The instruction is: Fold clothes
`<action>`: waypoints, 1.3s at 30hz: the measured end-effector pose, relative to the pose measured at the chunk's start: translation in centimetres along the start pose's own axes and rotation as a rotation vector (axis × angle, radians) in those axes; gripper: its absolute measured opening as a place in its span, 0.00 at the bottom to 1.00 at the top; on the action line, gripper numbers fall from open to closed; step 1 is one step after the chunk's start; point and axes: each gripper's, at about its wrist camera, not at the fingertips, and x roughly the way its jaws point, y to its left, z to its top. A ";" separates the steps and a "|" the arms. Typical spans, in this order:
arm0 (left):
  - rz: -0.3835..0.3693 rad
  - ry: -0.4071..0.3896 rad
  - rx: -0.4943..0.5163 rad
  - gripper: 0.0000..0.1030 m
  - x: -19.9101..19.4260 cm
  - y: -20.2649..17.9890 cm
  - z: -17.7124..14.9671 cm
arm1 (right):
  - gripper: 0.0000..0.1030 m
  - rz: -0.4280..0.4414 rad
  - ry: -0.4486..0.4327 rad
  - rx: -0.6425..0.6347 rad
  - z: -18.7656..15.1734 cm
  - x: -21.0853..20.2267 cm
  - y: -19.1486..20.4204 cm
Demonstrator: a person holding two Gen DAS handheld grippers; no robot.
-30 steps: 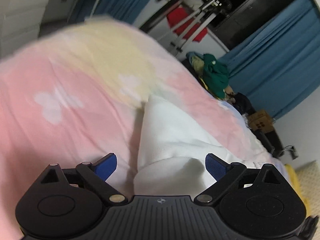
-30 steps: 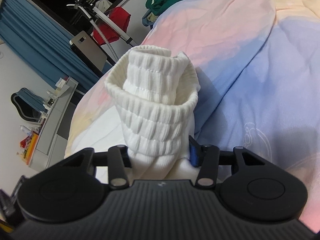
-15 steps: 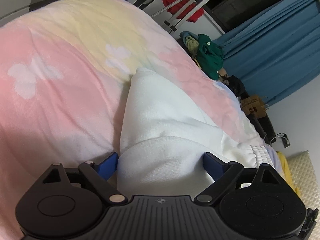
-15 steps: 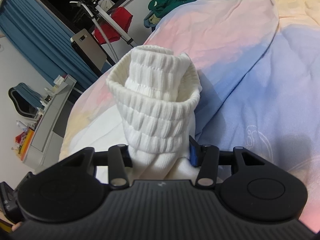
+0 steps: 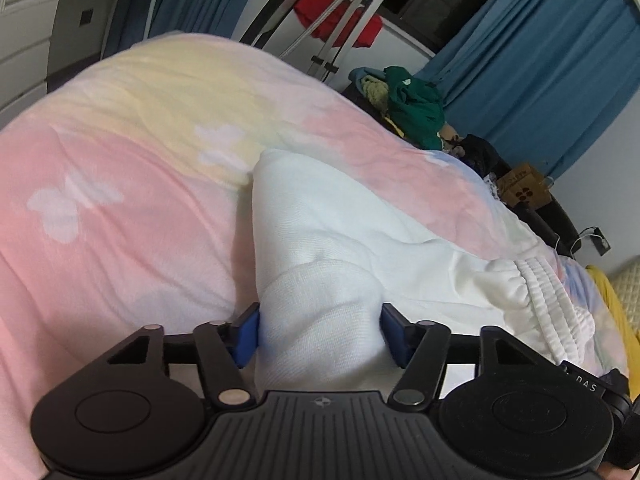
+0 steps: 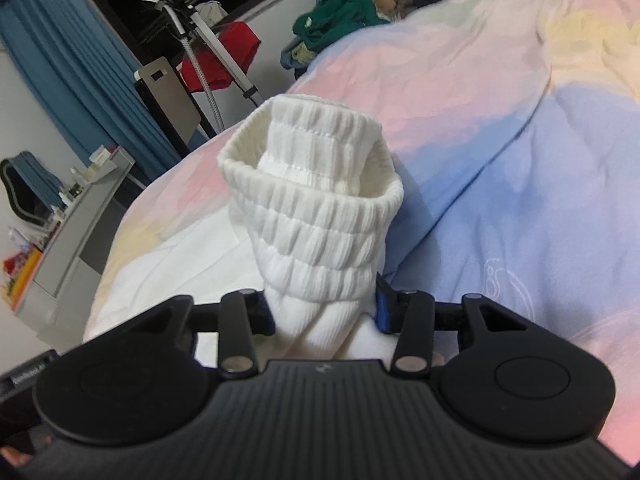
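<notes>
A white garment (image 5: 320,216) lies on a pastel pink, yellow and blue bed cover (image 5: 120,208). Its gathered elastic waistband (image 5: 532,288) shows at the right of the left wrist view. My left gripper (image 5: 320,332) is closing, and both blue pads (image 5: 246,334) touch a bunched fold of the white cloth between them. In the right wrist view the ribbed waistband (image 6: 316,216) stands up as a loop above my right gripper (image 6: 324,312). Its jaws are closing further on the band's lower part. The rest of the garment (image 6: 180,264) spreads out to the left.
A heap of green clothes (image 5: 416,108) sits at the bed's far edge. Beyond it stand a drying rack with a red garment (image 5: 340,20) and blue curtains (image 5: 540,60). A cardboard box (image 5: 524,190) is at the right. A grey desk (image 6: 68,240) stands beside the bed.
The left jaws came in from wide open until their pads met the white fold, and the view moved along the garment. The right jaws tightened slightly on the ribbed band.
</notes>
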 end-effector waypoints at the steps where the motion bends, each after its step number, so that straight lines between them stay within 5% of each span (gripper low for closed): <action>1: -0.001 -0.005 0.001 0.56 -0.1 0.0 0.0 | 0.42 0.003 -0.007 -0.004 0.0 -0.2 0.1; 12: -0.055 -0.077 -0.010 0.46 -3.3 -3.8 1.4 | 0.34 0.056 -0.088 -0.048 3.5 -4.6 1.8; 20: -0.180 -0.096 0.057 0.46 -1.6 -15.2 3.9 | 0.34 0.065 -0.223 -0.002 11.0 -9.7 -3.1; 30: -0.407 -0.072 0.185 0.47 11.7 -37.7 4.8 | 0.34 -0.018 -0.473 0.206 21.7 -12.1 -19.0; 34: -0.469 -0.031 0.190 0.47 18.3 -42.8 2.8 | 0.34 -0.043 -0.539 0.307 22.0 -10.5 -25.6; 39: -0.469 0.077 0.203 0.47 27.5 -43.5 -1.5 | 0.34 -0.124 -0.501 0.386 18.7 -5.6 -32.1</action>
